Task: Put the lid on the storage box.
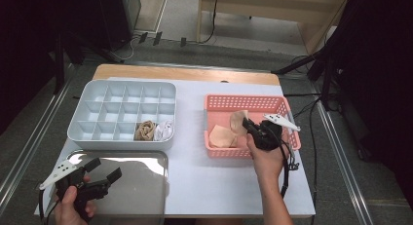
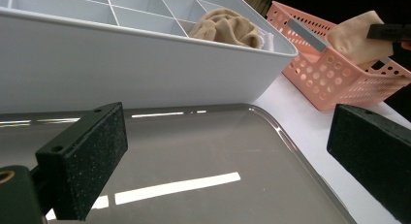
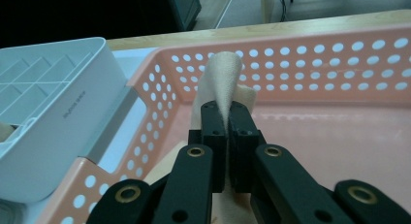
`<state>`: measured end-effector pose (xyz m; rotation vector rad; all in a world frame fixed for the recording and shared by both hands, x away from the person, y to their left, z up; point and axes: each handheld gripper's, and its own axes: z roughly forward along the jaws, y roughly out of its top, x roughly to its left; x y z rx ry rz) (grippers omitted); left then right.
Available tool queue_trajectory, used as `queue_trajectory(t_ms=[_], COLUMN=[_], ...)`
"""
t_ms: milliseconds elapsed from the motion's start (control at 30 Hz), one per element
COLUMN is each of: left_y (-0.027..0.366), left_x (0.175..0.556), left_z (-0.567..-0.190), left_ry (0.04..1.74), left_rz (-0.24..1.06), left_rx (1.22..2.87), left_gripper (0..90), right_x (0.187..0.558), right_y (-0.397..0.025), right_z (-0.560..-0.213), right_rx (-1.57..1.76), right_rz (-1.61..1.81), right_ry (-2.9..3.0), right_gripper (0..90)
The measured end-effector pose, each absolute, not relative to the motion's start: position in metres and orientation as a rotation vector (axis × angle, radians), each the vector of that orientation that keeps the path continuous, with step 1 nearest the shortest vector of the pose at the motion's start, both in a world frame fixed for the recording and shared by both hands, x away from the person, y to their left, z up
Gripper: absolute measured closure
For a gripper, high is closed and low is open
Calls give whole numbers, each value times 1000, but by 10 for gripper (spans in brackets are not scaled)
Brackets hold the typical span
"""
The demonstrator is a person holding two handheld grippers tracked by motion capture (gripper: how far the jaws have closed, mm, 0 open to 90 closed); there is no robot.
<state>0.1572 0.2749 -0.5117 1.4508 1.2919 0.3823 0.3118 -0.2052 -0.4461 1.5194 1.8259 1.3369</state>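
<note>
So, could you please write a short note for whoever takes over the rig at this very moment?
Right hand-held gripper: shut on a beige sock, lifted a little inside the pink basket.
Left hand-held gripper: open, holding nothing, over the metal tray.
Things: another beige sock lies in the basket. The white divided organizer holds a rolled tan sock and a white sock in neighbouring front-row cells.
Done: two socks sorted.
Left, probably: carry the gripped sock to a free cell, then the last one.
</note>
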Motion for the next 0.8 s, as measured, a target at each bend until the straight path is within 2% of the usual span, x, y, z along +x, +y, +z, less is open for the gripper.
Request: queue_trajectory(t_ms=[233,800], left_y=[272,262], left_x=[157,155], left_z=[-511,-507], left_ry=[1286,1261], left_rz=[387,405], left_rx=[1455,1481], left_gripper=[15,15], right_x=[305,237], right_y=[-211,-214], right_z=[-461,-414], right_rx=[1513,1356], right_rz=[1404,1597], right_ry=[1752,1628], right_gripper=[887,887])
